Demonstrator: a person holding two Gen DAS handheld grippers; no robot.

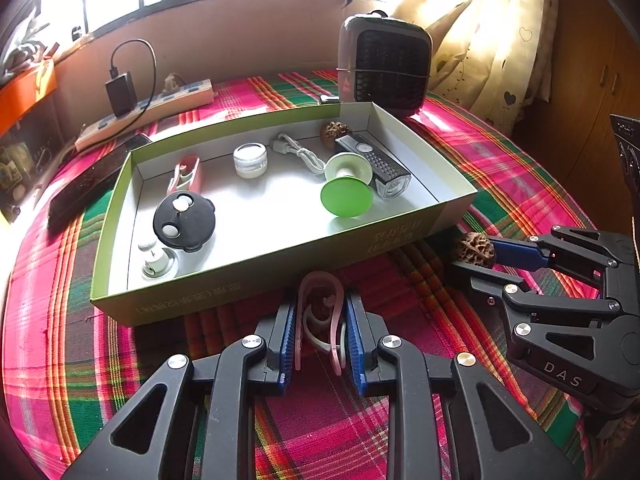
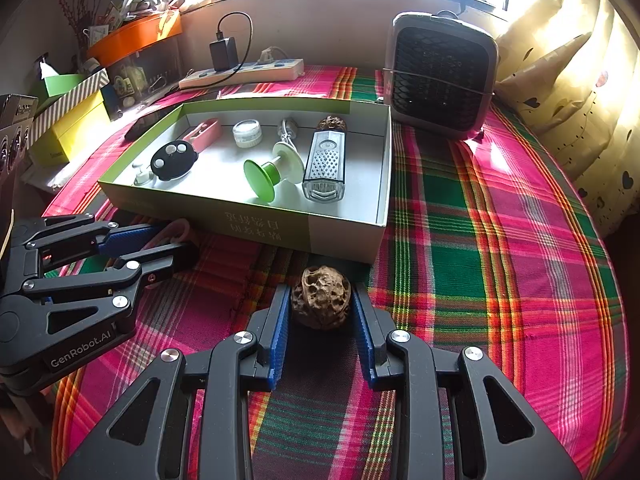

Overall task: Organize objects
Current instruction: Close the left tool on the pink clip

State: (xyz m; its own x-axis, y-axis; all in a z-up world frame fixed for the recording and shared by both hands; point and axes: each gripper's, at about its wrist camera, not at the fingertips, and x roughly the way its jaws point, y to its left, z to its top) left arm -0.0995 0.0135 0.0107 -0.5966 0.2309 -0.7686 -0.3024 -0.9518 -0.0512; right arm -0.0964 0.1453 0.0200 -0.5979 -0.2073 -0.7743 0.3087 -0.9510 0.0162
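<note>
A green cardboard box [image 1: 256, 280] [image 2: 256, 224] lies on the plaid cloth. It holds a green spool [image 1: 347, 196], a bike light [image 1: 374, 164], a small jar [image 1: 250, 159], a cable, a black disc [image 1: 184, 220], a pink clip [image 1: 185, 172] and a walnut [image 1: 335, 131]. My left gripper [image 1: 320, 320] [image 2: 172, 240] is shut on a pink clip [image 1: 320, 316] just in front of the box. My right gripper [image 2: 321, 304] [image 1: 476, 252] is shut on a brown walnut [image 2: 321, 300] [image 1: 475, 249] by the box's near right corner.
A dark fan heater [image 1: 384, 64] [image 2: 442, 76] stands behind the box. A power strip with a charger [image 1: 148, 108] [image 2: 244, 72] lies at the back. A black phone [image 1: 92, 184] lies left of the box. Curtains hang at right; cluttered boxes [image 2: 72, 120] stand at left.
</note>
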